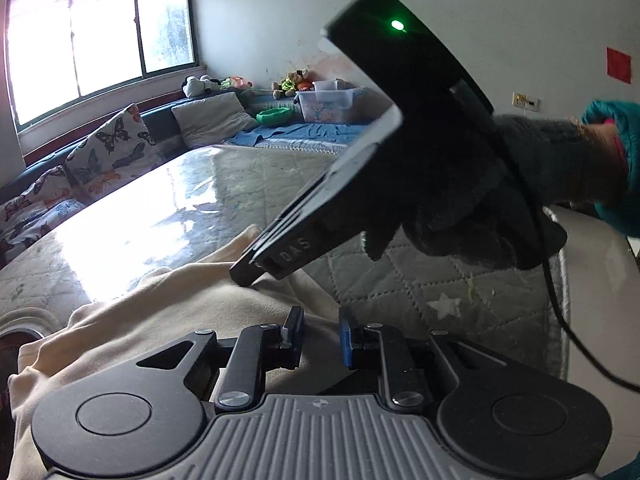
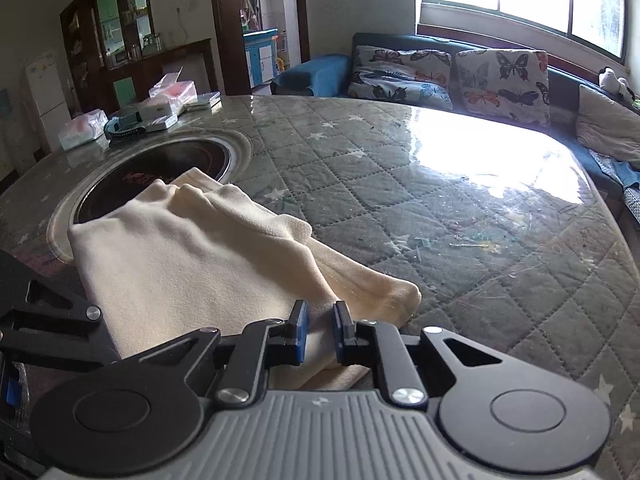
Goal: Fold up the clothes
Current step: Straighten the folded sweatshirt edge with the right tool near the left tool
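The cream garment [image 2: 192, 264] is lying folded on the quilted table [image 2: 440, 208], partly over the dark round inset [image 2: 160, 168]. The right gripper [image 2: 320, 332] is pinching the garment's near edge between narrow jaws. The left gripper [image 1: 322, 340] is hanging over the same cloth, its jaws narrow; whether they are gripping it is unclear. Ahead of it, a gloved hand [image 1: 472, 200] is holding the other tool.

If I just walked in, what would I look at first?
Probably the cream cloth, lying folded on the quilted table with one end over the dark round hole. The right gripper pinches its near edge. In the left wrist view that gripper fills the middle, held by a gloved hand, and bright window glare shines off the table.
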`<state>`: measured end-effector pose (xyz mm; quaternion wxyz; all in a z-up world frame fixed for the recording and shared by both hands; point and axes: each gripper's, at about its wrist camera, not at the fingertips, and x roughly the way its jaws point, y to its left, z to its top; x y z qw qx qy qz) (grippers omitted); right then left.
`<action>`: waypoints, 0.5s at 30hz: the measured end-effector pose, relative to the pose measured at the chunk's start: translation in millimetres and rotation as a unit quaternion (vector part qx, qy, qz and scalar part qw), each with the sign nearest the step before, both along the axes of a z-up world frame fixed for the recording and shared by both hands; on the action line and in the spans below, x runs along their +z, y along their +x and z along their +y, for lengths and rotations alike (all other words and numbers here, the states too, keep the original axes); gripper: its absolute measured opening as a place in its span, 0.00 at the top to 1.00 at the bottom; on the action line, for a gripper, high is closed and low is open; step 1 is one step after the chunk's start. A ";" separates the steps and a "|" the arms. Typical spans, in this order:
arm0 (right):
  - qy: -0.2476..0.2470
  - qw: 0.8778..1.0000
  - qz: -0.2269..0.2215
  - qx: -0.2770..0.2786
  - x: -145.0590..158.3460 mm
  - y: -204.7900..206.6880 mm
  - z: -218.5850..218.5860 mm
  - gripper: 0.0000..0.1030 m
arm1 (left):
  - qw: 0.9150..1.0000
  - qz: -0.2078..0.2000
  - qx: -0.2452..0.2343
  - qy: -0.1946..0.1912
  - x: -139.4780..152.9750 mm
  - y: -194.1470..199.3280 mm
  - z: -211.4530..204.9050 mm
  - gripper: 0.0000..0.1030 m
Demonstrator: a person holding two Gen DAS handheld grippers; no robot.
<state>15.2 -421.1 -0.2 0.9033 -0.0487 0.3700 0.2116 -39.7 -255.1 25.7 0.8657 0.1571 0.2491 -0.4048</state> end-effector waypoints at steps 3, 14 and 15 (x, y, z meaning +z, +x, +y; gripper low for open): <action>0.013 1.000 -0.018 -0.015 10.1 -13.7 -3.6 0.88 | 1.000 -0.003 0.019 -0.007 7.8 -3.3 17.6 0.79; -0.003 0.996 -0.075 0.039 16.5 -62.9 42.0 0.88 | 0.978 0.007 0.209 -0.002 8.7 24.9 105.6 0.79; -0.003 0.996 -0.077 0.043 15.8 -63.5 48.2 0.88 | 0.973 0.010 0.231 -0.001 6.6 30.1 112.8 0.79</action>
